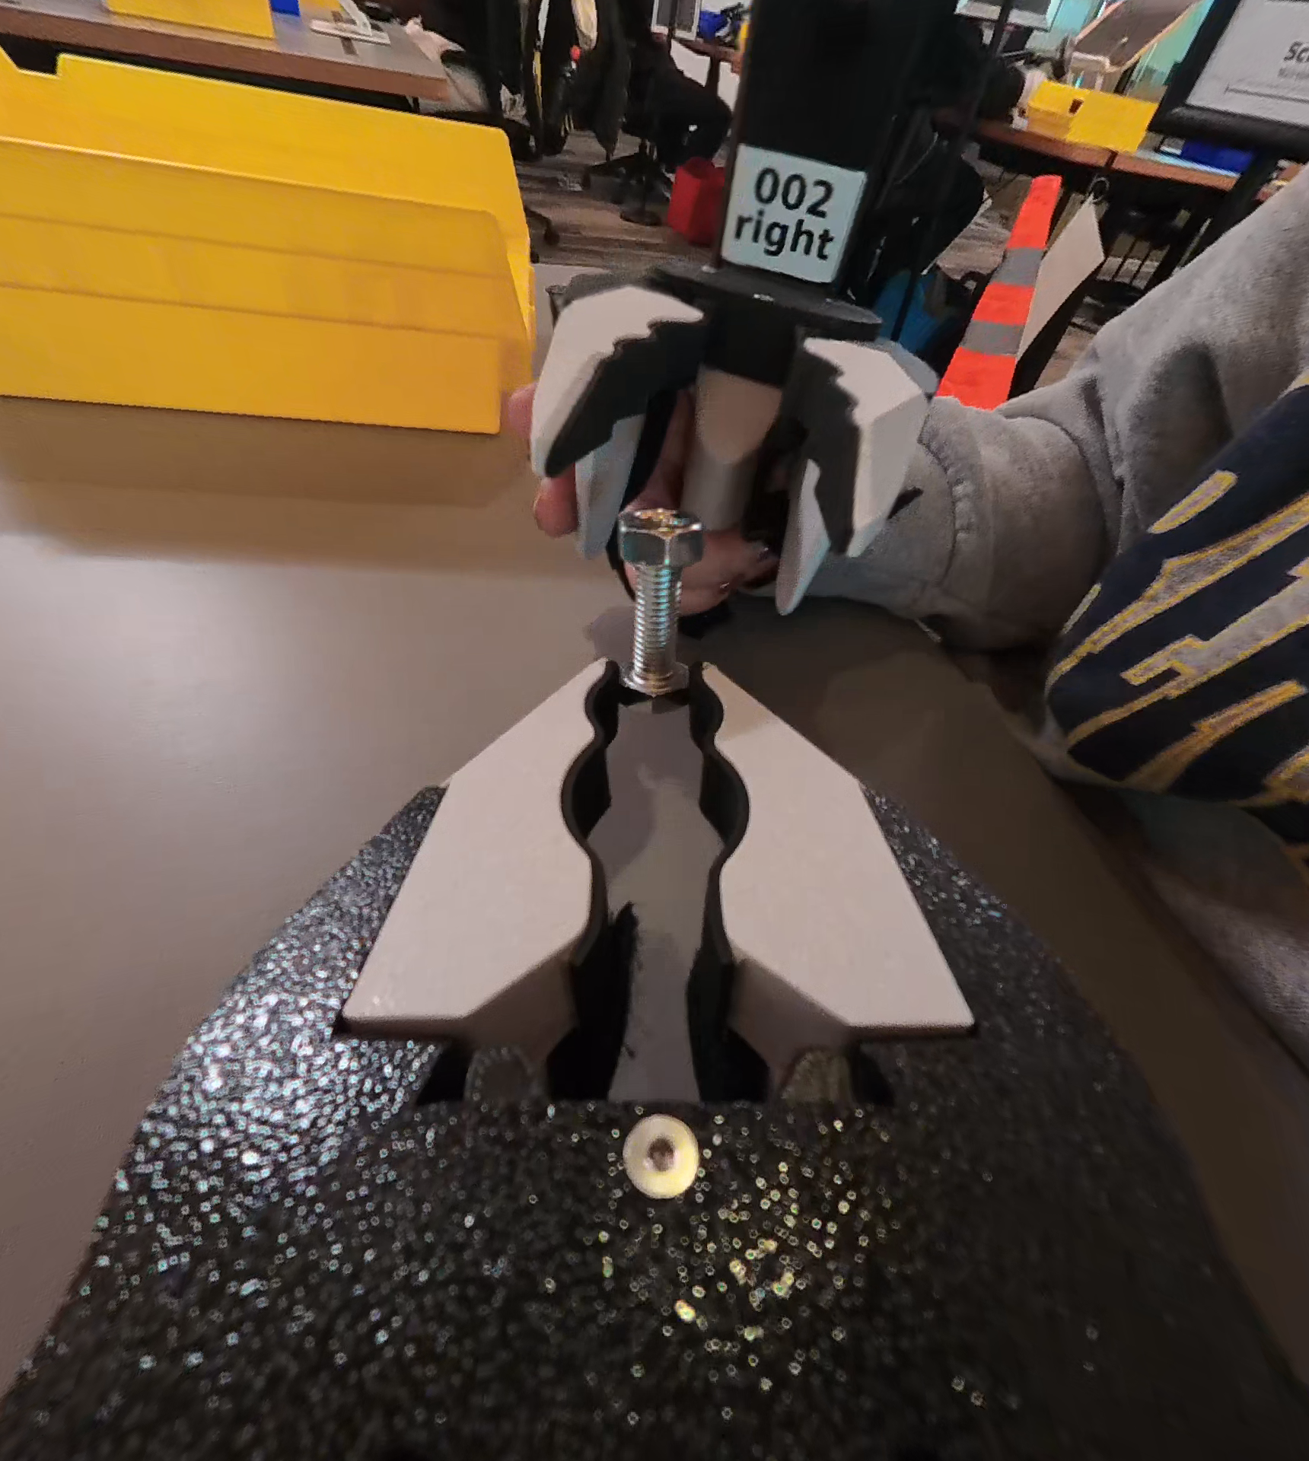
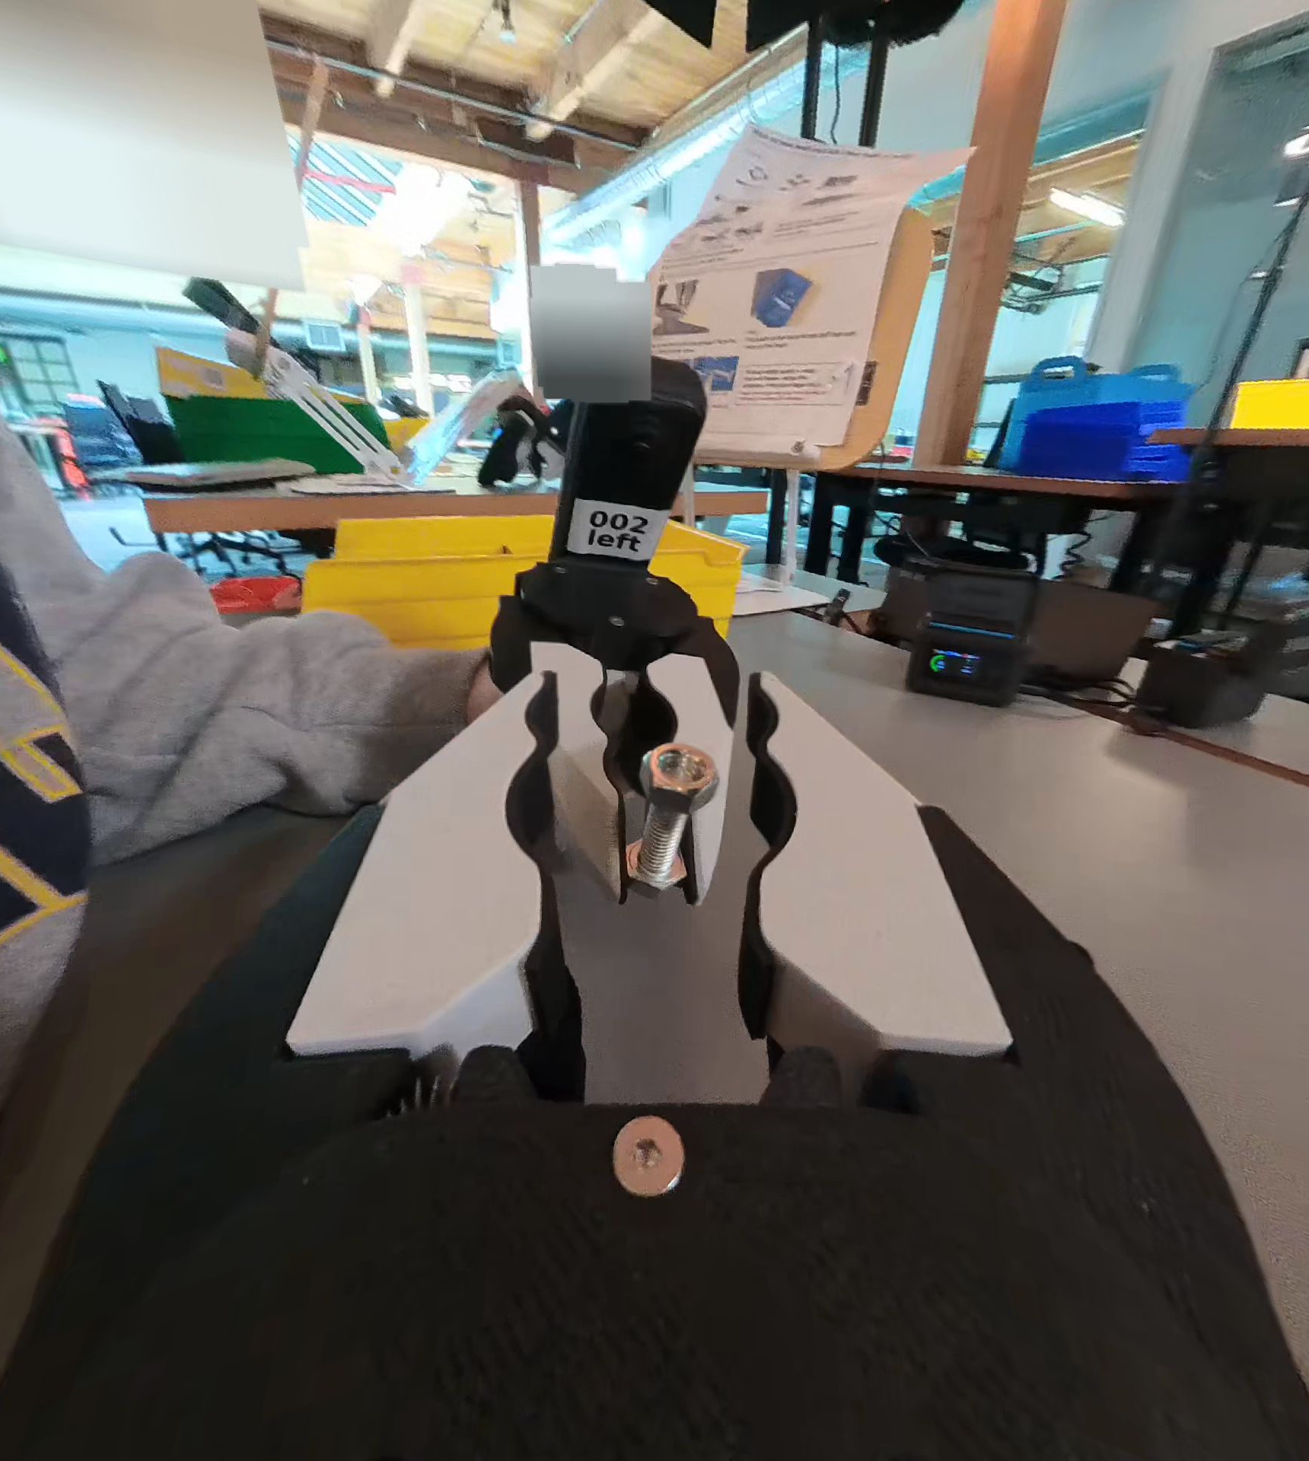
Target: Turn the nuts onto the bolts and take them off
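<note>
The left gripper (image 1: 655,680) has its fingers clenched on the head of the bolt (image 1: 656,624), which stands upright, a nut (image 1: 661,537) threaded at its top end. At twelve o'clock beyond it, the right gripper (image 1: 703,545) hangs with fingers spread wide, gripping nothing. A yellow bin (image 1: 224,261) sits on the bench (image 1: 185,632) at ten o'clock.

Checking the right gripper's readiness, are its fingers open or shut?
Open: the right gripper shows a wide gap, and nothing sits between its fingers.
</note>
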